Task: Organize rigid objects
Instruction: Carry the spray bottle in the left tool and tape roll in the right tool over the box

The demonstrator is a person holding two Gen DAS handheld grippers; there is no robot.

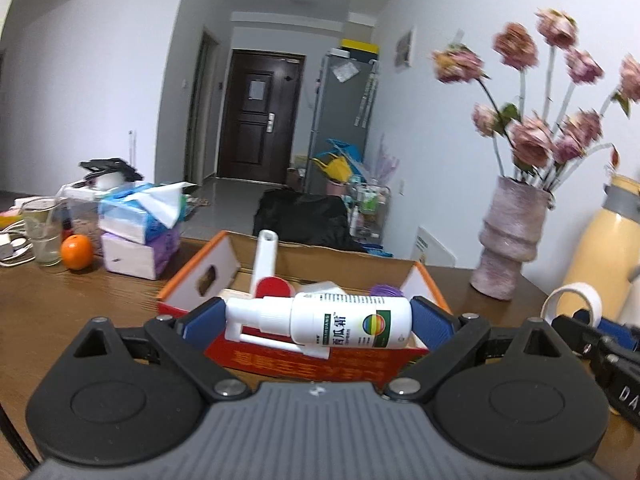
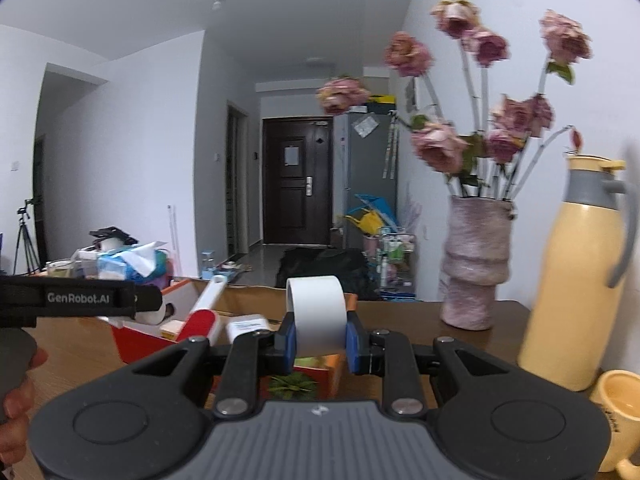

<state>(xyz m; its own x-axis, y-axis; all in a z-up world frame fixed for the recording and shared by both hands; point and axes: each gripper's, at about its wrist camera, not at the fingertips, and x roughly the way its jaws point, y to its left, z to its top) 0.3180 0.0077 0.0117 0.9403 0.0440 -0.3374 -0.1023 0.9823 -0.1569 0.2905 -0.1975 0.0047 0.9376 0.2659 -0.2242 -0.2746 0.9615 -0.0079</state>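
Observation:
My left gripper [image 1: 316, 320] is shut on a white spray bottle [image 1: 340, 322] held sideways, just in front of and above an open orange-and-red cardboard box [image 1: 200, 276]. The box holds a red-and-white lint roller [image 1: 266, 268], a purple item [image 1: 385, 290] and other small things. My right gripper [image 2: 320, 340] is shut on a white tape roll [image 2: 318, 312], held above the box's right end [image 2: 328, 372]. The lint roller [image 2: 204, 312] also shows in the right wrist view. The right gripper and tape roll show at the right edge of the left wrist view [image 1: 572, 300].
On the brown table [image 1: 60, 312] stand a pink vase of flowers [image 1: 508, 240], a yellow thermos [image 2: 572, 280] and a yellow mug [image 2: 620, 412] at right. Tissue boxes [image 1: 136, 236], an orange [image 1: 77, 252] and a glass [image 1: 42, 232] stand at left.

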